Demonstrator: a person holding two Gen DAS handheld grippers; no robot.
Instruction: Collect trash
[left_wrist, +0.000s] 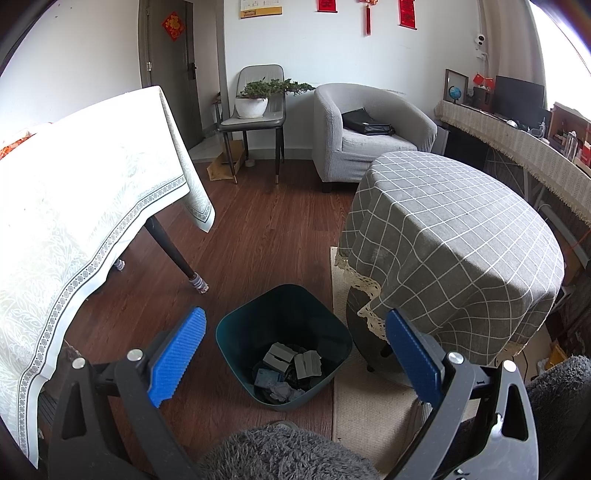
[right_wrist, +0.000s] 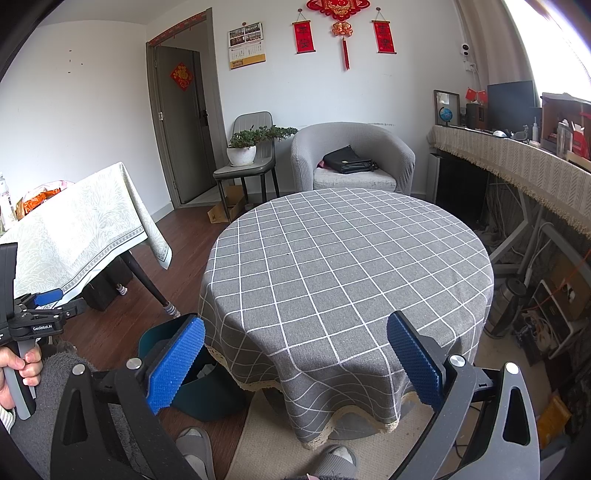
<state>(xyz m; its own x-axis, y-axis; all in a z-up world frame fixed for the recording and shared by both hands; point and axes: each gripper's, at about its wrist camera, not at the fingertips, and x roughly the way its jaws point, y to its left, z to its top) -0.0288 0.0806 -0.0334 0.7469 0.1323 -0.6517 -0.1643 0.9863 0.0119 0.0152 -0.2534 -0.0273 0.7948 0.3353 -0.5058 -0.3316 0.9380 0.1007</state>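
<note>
Trash (left_wrist: 286, 369) lies heaped in the bottom of the dark teal bin (left_wrist: 332, 332), lower centre of the left wrist frame: grey blocky pieces, something blue, and crumpled scraps whose kind you cannot make out at this angle. Your left gripper (left_wrist: 295, 354) hangs above the bin with its jaws spread wide and nothing between the blue pads (left_wrist: 177, 354). Your right gripper (right_wrist: 295, 362), lower part of the right wrist frame, faces the round table (right_wrist: 351, 258) with jaws equally wide and empty; the bin (right_wrist: 207, 395) shows only partly there, behind the left pad at lower left, just beside the hanging edge of the checked cloth. No loose item shows on the checked tabletop or on the wooden floor (left_wrist: 258, 240) around the bin in either frame. The step in hand is probably the one just after a drop into the bin, or the end of collection. Your next move calls for a sweep of both cameras across the floor, the rug (left_wrist: 369, 413) and the white-clothed table (left_wrist: 74, 184) at left for anything remaining.
</note>
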